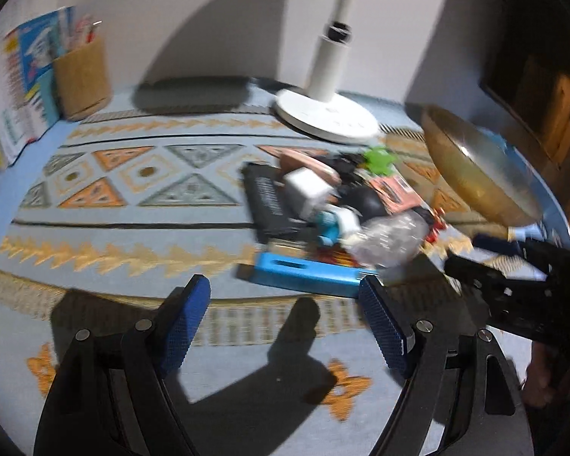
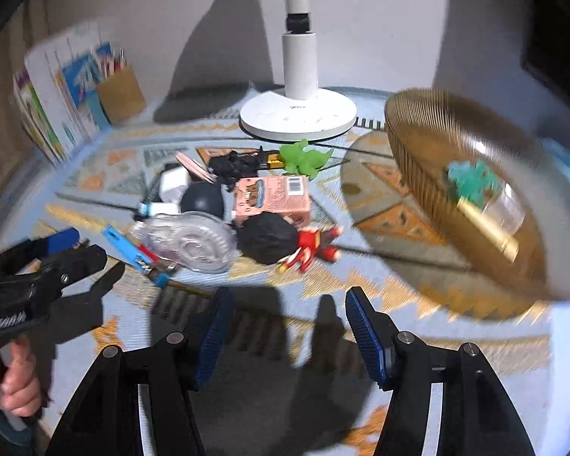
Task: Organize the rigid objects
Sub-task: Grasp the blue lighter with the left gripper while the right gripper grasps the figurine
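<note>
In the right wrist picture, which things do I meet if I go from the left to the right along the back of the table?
Books → wooden pencil holder → white lamp base → golden wire basket.

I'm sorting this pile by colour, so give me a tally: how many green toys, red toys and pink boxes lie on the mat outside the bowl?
Green toy: 1
Red toy: 1
Pink box: 1
Total: 3
</note>
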`<act>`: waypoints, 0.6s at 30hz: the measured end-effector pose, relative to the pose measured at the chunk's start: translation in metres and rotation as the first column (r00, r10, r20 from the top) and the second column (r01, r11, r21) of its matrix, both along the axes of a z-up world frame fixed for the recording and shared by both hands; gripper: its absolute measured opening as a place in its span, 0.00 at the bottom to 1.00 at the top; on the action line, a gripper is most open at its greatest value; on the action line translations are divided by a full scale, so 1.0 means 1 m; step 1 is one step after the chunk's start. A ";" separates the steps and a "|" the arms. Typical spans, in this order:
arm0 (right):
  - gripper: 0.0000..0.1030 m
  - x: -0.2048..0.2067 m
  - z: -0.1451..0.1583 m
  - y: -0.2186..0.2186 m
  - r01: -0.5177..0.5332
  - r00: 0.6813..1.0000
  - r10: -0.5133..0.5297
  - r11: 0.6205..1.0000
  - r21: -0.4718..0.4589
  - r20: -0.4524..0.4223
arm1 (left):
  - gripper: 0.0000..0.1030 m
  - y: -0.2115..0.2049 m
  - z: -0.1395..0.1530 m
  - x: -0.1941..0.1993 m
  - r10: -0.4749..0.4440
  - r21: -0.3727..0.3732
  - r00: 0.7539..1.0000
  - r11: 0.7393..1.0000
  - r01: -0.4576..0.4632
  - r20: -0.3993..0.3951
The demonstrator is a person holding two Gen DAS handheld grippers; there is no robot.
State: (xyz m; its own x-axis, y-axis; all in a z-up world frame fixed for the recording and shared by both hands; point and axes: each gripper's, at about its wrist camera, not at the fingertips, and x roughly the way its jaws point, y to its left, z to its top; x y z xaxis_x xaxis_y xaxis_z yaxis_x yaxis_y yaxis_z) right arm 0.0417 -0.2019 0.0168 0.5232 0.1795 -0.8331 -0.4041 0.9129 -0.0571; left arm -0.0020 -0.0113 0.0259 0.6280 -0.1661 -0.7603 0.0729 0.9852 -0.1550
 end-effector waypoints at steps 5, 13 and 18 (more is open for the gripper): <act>0.58 0.021 -0.011 0.010 -0.100 0.995 0.099 0.989 -0.108 -0.013 | 0.77 -0.030 -0.005 0.004 -0.014 0.092 1.000 0.996 0.015 -0.007; 0.58 0.033 -0.014 0.032 -0.198 0.978 0.208 0.960 -0.196 0.031 | 0.77 -0.030 -0.018 0.017 0.010 0.101 0.997 0.995 -0.002 -0.078; 0.56 0.038 -0.015 0.035 -0.225 0.972 0.234 0.952 -0.208 0.020 | 0.77 -0.006 -0.017 0.011 0.035 0.060 0.995 0.998 -0.029 -0.096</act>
